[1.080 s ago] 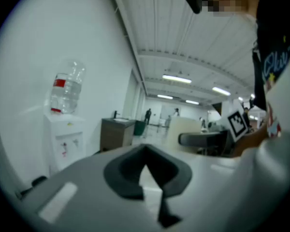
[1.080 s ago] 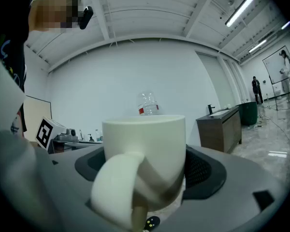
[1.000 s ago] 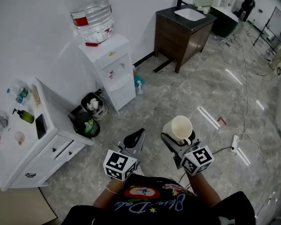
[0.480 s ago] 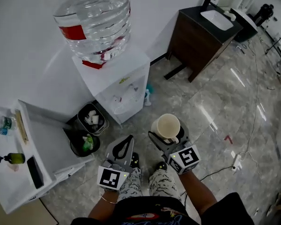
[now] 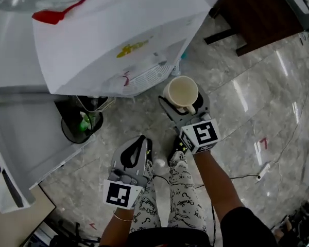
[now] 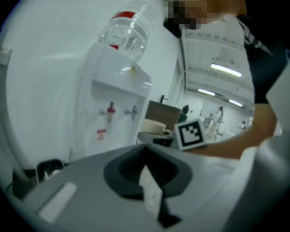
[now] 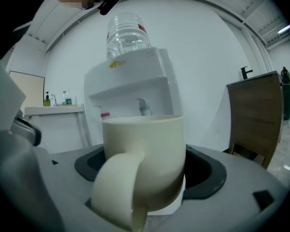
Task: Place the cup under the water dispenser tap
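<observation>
We've moved right up to water dispenser (image 5: 118, 35) since a second ago; its top fills upper head view; right gripper (image 5: 182, 101) clamps cup (image 7: 145, 163) upright, handle toward camera, near taps (image 7: 141, 105), not under them; left gripper (image 5: 139, 145) jaws together, empty.
</observation>
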